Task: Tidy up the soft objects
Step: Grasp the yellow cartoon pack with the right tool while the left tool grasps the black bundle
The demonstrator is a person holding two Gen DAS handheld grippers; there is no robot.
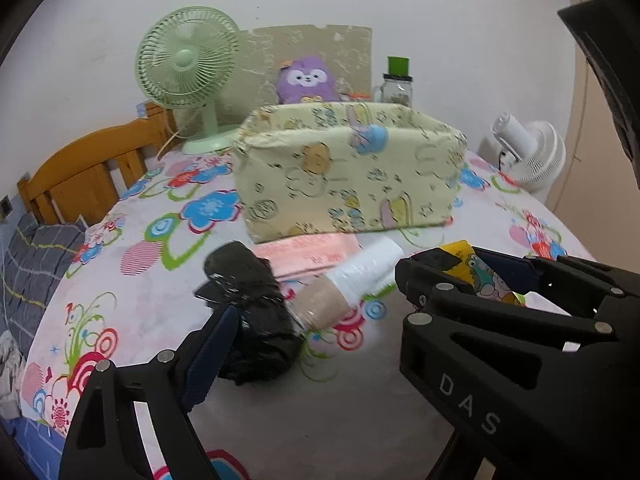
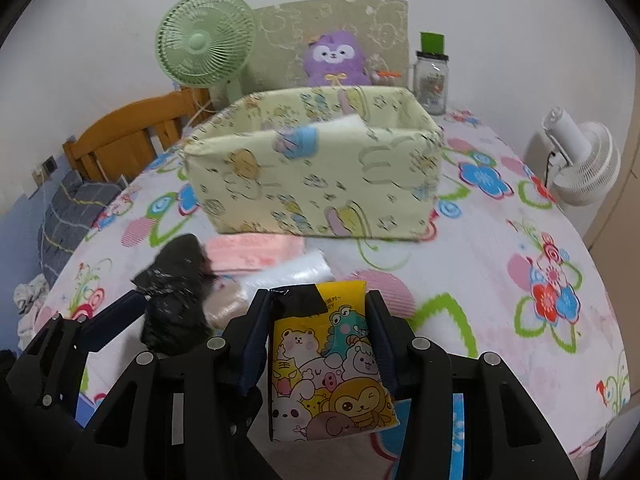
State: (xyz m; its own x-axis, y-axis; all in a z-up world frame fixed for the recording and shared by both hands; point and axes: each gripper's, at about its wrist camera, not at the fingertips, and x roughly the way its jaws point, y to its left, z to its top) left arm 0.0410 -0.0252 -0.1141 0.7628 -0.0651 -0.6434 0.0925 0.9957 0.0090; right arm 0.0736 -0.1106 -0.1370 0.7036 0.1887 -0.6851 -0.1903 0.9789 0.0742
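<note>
Two wrist views show one floral-covered table (image 1: 168, 312). In the left wrist view, the left tongs (image 1: 316, 304) stand wide open with nothing gripped; the left finger (image 1: 212, 348) sits just beside a black plastic bundle (image 1: 248, 304), whether touching cannot be told. Against that bundle lies a clear film roll (image 1: 352, 280) on a tan core, and behind both a flat pink packet (image 1: 308, 252) lies at the foot of a pale yellow fabric box (image 1: 344, 176). The right tongs (image 1: 476, 276) reach in from the right, closed on a yellow cartoon packet (image 1: 480, 276). A green fan (image 1: 188, 68), a purple plush toy (image 1: 306, 80), a glass jar (image 1: 396, 88) and a white fan (image 1: 528, 152) stand behind the box.

In the right wrist view, the right tongs (image 2: 318, 312) are partly closed, both pads pressed on the sides of the yellow cartoon packet (image 2: 328, 368), which is held upright near the table's front edge, well short of the fabric box (image 2: 312, 184). Something white (image 2: 340, 122) shows inside the box. The black bundle (image 2: 176, 300) lies to the left, with the left tongs (image 2: 132, 312) beside it.
</note>
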